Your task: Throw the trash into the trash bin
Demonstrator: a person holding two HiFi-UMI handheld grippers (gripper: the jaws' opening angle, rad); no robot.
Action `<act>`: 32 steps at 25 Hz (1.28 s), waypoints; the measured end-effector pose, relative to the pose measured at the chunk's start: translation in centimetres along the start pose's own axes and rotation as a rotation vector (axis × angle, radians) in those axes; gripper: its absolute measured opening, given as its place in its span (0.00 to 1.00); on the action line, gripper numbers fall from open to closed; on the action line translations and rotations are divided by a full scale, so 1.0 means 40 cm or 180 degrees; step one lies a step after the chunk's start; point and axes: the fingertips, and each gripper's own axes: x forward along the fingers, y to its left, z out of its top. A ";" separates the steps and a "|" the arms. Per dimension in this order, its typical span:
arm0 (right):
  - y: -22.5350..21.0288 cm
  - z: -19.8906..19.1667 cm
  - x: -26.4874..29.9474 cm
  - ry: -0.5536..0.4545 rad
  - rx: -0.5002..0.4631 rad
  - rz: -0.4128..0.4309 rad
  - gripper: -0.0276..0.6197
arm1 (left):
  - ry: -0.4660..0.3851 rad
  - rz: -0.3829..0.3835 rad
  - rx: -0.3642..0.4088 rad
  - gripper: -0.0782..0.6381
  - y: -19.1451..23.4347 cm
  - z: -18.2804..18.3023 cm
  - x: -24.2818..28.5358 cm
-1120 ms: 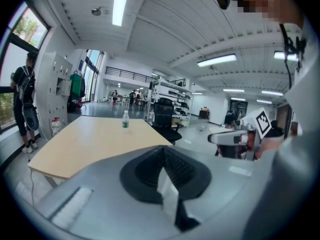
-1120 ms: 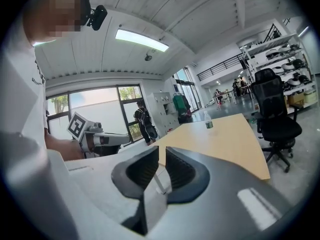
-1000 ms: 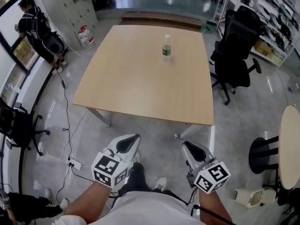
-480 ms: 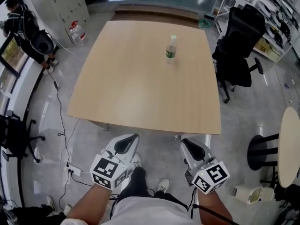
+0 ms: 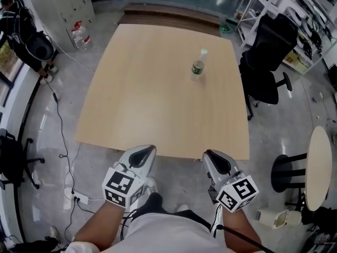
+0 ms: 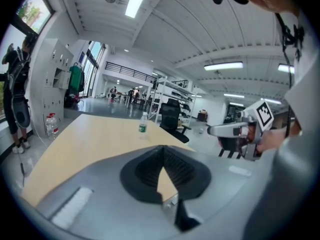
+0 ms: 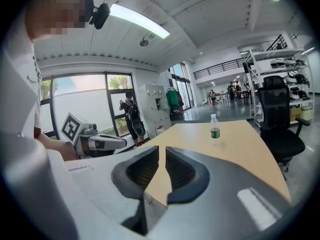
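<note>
At the lower right edge of the head view a small white bin [image 5: 278, 217] is hard to make out. The plastic bottle [image 5: 198, 67] stands upright on the far right part of the table [image 5: 142, 104], cap up, long axis vertical, well apart from both grippers. The left gripper [image 5: 146, 151] has its jaws together at the tips, empty. The right gripper [image 5: 212, 156] shows a narrow gap with nothing in it.

Far ahead of the right claw [image 5: 212, 156], the label on the bottle [image 5: 198, 67] is too small to read. To that claw's right, the picture's edge cuts off the round table [image 5: 318, 167].
</note>
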 end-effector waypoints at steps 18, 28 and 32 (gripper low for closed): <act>0.036 0.099 0.087 -0.0082 -0.0211 -0.0107 0.12 | -0.0144 -0.0198 0.0164 0.12 0.065 0.074 0.000; -0.044 0.118 0.135 -0.0175 -0.0171 -0.0199 0.12 | -0.0071 -0.0138 0.0265 0.12 0.081 0.085 0.032; -0.076 0.141 0.161 -0.0204 -0.0219 -0.0200 0.12 | -0.0073 -0.0133 0.0299 0.12 0.086 0.109 0.066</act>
